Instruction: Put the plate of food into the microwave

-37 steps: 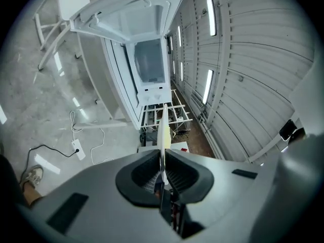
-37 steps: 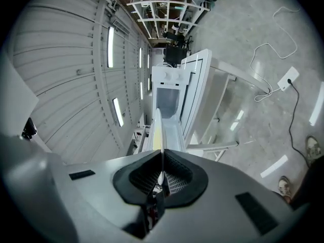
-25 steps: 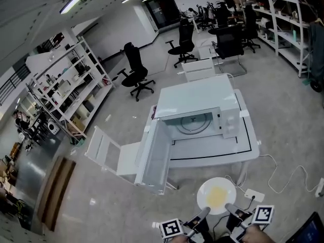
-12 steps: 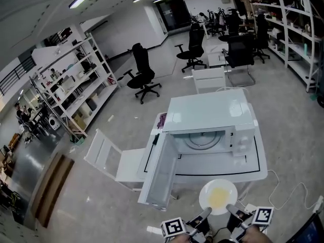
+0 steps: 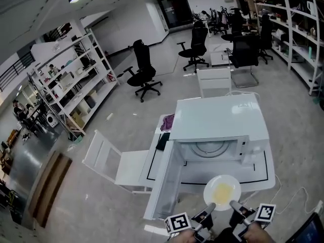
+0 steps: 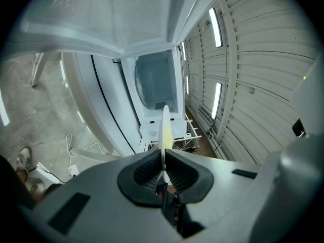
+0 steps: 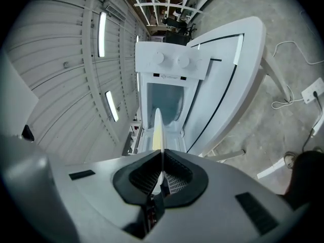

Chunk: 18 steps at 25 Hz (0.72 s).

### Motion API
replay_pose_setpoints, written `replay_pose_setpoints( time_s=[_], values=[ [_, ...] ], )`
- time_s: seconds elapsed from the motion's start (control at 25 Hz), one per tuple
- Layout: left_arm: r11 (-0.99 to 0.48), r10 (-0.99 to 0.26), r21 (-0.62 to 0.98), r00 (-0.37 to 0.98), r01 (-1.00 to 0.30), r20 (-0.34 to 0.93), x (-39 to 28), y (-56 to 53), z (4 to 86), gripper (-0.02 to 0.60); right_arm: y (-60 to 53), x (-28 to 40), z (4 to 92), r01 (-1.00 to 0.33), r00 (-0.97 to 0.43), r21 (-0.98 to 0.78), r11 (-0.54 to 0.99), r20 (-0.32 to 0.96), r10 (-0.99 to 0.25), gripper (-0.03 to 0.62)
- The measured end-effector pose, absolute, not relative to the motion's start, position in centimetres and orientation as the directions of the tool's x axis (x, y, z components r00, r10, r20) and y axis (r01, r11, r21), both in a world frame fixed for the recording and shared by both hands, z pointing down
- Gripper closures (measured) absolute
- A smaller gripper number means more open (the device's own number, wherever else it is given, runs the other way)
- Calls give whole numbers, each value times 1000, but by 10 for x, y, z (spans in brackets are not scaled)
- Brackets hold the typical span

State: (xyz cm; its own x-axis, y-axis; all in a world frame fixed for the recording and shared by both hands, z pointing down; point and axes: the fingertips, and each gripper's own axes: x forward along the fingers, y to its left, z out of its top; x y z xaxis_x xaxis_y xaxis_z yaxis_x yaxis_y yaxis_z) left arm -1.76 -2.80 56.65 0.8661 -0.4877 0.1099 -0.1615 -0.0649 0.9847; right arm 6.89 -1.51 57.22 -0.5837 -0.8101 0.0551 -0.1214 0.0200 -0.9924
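**Step in hand:** carry to the oven. The plate [image 5: 209, 187] hangs level in the air over the near edge of the table [image 5: 255, 172], just short of the open microwave [image 5: 217, 118].

**Grip:**
- Left gripper [image 5: 208, 209]: jaws pinched on the plate's near rim.
- Right gripper [image 5: 234, 206]: the same, just to the right.
- Each gripper view shows the rim edge-on between closed pads.

**Next move, as judged:**
- Push the plate away, toward the far side, and through the opening.
- Keep it flat so the food [image 5: 221, 192] stays put.
- Stay right of the door [image 5: 166, 186], which is swung out at the left.
- Lower the plate onto the turntable [image 5: 210, 148], then let go with both.

**Count:**
- Plates: one.
- Portions of yellow food: one, mid-plate.
- Microwaves: one, door open, cavity empty.
- Knobs [image 7: 158, 58]: two, on the panel.
- Tables: one, white.
- White chairs [image 5: 109, 161]: two, one to the left of the table and one beyond it.
- Grippers: two.
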Motion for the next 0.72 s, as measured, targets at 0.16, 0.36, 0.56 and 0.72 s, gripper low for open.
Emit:
replay_pose_setpoints(
  time_s=[0.16, 0.36, 0.56, 0.72],
  values=[
    [-50, -495, 985, 860, -168, 121, -18, -39, 570, 565, -27, 69, 577, -135, -584, -991, 6, 75, -808, 582],
    [-47, -510, 982, 850, -184, 135, -15, -59, 571, 565, -48, 73, 578, -133, -594, -991, -1, 81, -800, 582],
    [-45, -539, 977, 829, -208, 151, -9, -87, 576, 565, -77, 79, 586, -114, -606, -993, 5, 65, -793, 582],
    [-48, -561, 973, 813, -224, 159, -1, -113, 580, 565, -104, 88, 593, -119, -619, -993, 3, 72, -782, 582]
  ],
)
